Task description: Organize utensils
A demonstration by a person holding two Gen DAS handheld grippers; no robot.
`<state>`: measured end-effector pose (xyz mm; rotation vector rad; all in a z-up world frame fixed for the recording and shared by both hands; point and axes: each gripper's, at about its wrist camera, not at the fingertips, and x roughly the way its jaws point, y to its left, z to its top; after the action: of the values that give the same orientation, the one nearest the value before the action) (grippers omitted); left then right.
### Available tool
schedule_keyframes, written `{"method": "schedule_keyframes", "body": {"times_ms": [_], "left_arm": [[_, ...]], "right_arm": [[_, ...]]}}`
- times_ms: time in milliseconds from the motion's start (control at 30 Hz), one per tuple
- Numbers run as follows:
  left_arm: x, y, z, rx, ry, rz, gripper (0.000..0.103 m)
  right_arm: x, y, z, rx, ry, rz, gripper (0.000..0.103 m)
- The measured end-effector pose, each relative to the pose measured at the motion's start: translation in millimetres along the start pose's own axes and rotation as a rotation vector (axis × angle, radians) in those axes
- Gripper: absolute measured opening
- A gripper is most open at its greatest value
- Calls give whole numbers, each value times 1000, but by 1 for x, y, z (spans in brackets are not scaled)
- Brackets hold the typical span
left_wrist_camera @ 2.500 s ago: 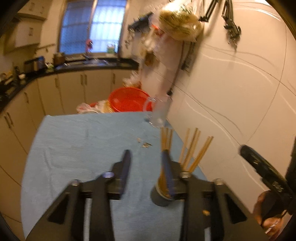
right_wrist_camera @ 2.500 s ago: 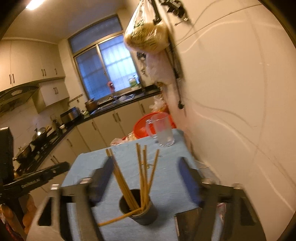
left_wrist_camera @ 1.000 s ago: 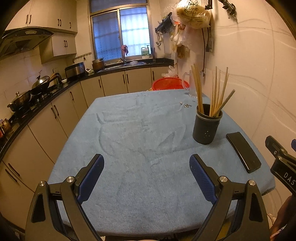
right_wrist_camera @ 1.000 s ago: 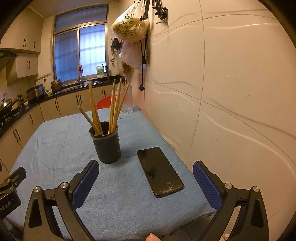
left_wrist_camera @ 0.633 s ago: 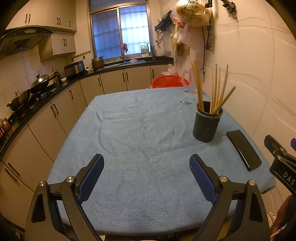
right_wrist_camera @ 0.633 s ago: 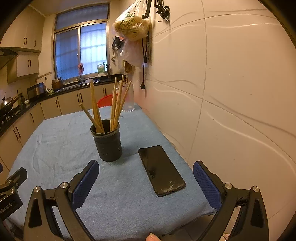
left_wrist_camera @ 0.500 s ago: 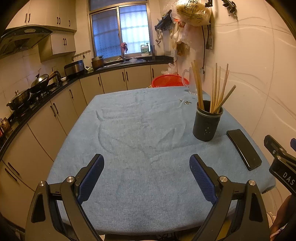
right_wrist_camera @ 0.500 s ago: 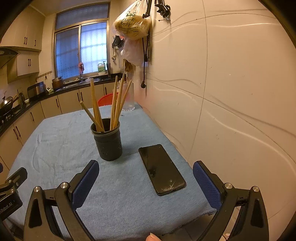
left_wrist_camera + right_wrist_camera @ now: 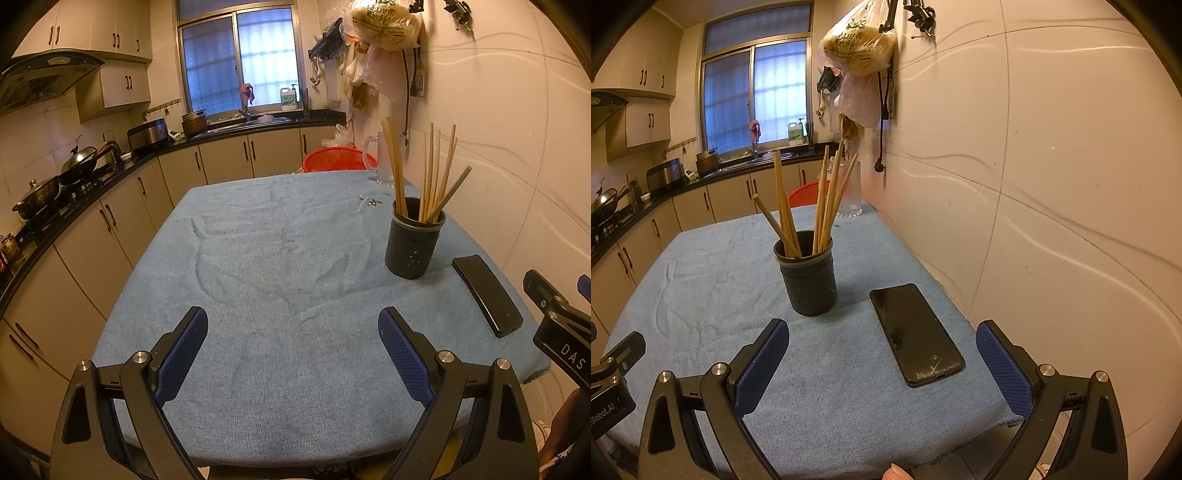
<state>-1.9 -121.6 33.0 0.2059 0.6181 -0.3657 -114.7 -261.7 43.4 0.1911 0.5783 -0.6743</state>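
Right wrist view: the dark holder (image 9: pixel 809 280) is seen upright on the blue-clothed surface (image 9: pixel 701 295), just ahead and slightly left of the right tool (image 9: pixel 882 363), whose jaws are spread wide and empty, with a black phone (image 9: pixel 916 334) lying beside the holder. The chopsticks (image 9: pixel 823 203) are stood in the holder, long axes near vertical and fanned. From the left tool (image 9: pixel 291 356), likewise wide open and empty, the holder (image 9: pixel 413 245) is placed well ahead and to the right, so the right tool is judged nearer.
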Motion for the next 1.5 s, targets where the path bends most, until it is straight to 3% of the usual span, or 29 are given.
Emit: {"method": "schedule_keyframes", "body": {"times_ms": [1500], "left_arm": [[1, 4, -6, -7, 8, -6, 93]], "right_arm": [[10, 3, -5, -16, 22, 8, 103]]}}
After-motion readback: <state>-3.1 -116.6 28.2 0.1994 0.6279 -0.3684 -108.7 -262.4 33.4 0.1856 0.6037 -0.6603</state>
